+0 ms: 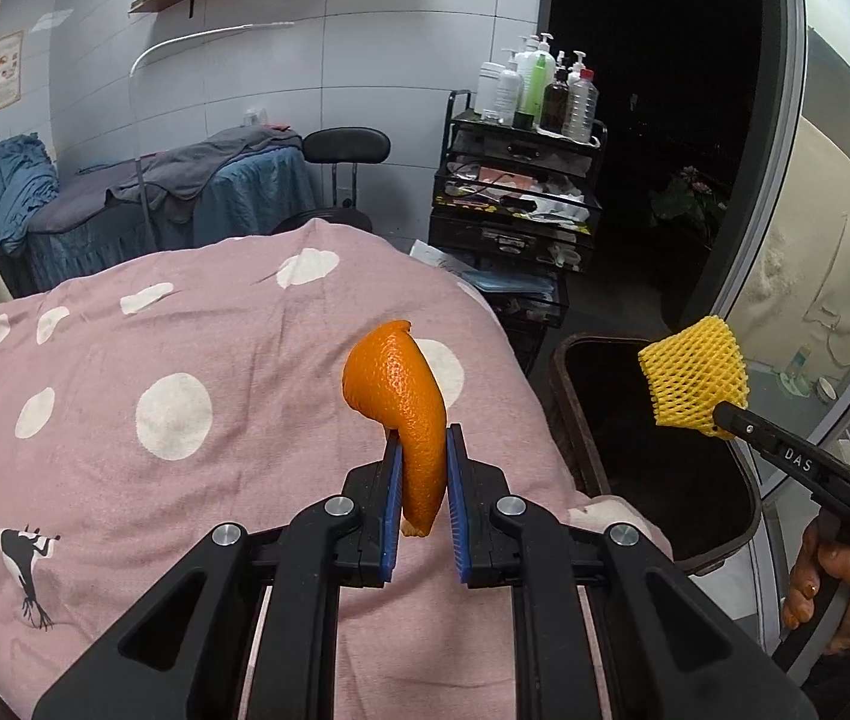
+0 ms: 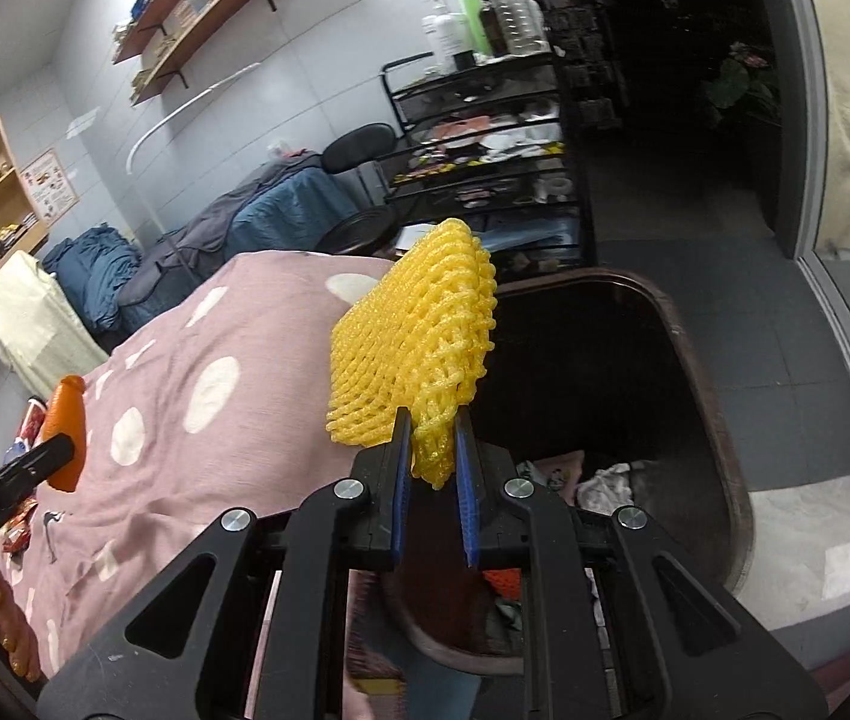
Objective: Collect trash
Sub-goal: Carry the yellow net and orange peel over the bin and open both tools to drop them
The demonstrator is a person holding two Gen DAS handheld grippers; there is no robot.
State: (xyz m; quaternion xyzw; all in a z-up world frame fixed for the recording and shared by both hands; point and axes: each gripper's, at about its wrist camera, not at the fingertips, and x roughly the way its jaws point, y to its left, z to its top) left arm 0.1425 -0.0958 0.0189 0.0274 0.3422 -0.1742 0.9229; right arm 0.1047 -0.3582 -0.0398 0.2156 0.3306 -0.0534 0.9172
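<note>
The left claw (image 1: 423,480) was clamped on an orange peel (image 1: 404,414) above the pink spotted bed cover (image 1: 125,420); the right claw (image 2: 432,468) pinched a yellow foam net (image 2: 419,348) over the open bin (image 2: 719,420) — seemingly placed for dropping.

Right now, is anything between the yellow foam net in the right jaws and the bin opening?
Nothing visible. The right gripper holds the foam net beside the open trash bin, whose mouth is uncovered, with trash low inside.
</note>
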